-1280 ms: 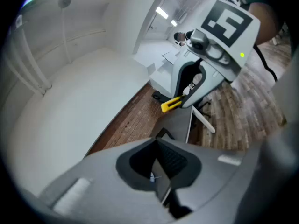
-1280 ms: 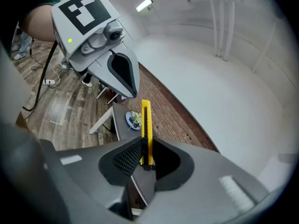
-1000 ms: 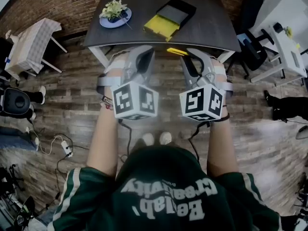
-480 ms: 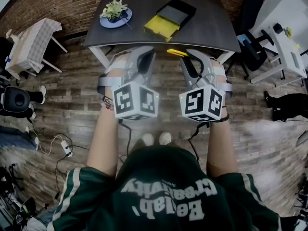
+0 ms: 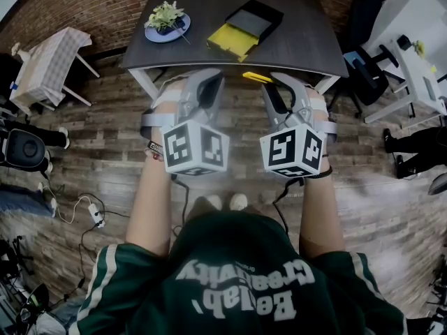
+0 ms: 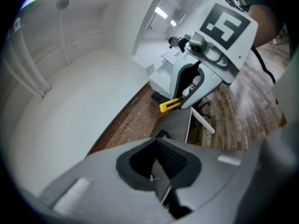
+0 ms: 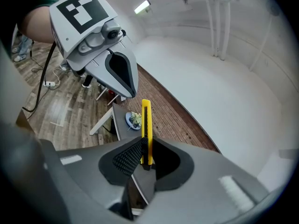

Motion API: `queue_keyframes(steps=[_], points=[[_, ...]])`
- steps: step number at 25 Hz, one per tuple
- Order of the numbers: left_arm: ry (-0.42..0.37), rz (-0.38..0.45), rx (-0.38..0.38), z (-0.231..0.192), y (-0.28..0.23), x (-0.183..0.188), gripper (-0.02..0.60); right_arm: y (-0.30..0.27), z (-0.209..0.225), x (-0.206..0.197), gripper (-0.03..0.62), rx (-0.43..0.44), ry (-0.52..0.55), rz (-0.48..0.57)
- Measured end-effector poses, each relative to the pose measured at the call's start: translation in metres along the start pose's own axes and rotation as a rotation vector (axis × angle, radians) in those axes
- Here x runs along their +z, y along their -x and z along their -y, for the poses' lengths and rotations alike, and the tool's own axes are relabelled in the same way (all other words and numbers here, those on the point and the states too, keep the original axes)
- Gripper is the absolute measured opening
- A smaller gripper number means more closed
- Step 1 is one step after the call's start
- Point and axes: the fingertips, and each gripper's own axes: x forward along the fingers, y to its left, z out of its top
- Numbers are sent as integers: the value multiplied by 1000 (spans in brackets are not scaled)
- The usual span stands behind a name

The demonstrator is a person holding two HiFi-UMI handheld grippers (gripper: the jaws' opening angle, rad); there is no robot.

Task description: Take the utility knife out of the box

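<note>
The yellow utility knife [image 7: 146, 130] stands upright between the pads of my right gripper [image 7: 145, 147], which is shut on its lower end. In the head view the knife [image 5: 256, 76] pokes out leftward from the right gripper [image 5: 274, 82], above the near edge of the dark table [image 5: 300, 44]. The left gripper view shows the same knife [image 6: 170, 105] at the other gripper's tip. On the table lies the open box [image 5: 246, 25], a black part with a yellow tray beside it. My left gripper [image 5: 211, 82] hovers beside the right one with its jaws [image 6: 159, 143] closed and nothing in them.
A blue plate with a small plant [image 5: 167, 21] sits at the table's far left. A small cloth-covered table [image 5: 45, 65] stands at the left, office chairs [image 5: 370, 72] and a white desk [image 5: 419, 54] at the right. Cables [image 5: 84, 211] trail over the wooden floor.
</note>
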Motion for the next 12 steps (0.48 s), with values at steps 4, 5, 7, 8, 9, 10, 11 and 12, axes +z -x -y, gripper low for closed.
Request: queue_keyframes(steps=[4, 5, 7, 8, 9, 10, 11, 12], points=[[1, -5, 14, 8, -2, 9, 3, 6, 1, -11, 72, 4, 3, 8], [1, -7, 17, 10, -2, 11, 3, 8, 1, -13, 72, 5, 5, 11], [1, -10, 23, 14, -2, 15, 3, 11, 0, -16, 72, 6, 7, 19], [2, -11, 26, 15, -3, 18, 3, 13, 0, -18, 72, 5, 7, 23], [3, -11, 28, 17, -3, 20, 3, 14, 0, -19, 72, 4, 7, 25], [3, -13, 29, 18, -3, 22, 3, 15, 0, -21, 72, 5, 5, 27], [3, -15, 29, 20, -3, 23, 3, 17, 0, -23, 72, 6, 2, 28], [3, -18, 30, 22, -3, 24, 3, 18, 0, -25, 72, 7, 0, 29]])
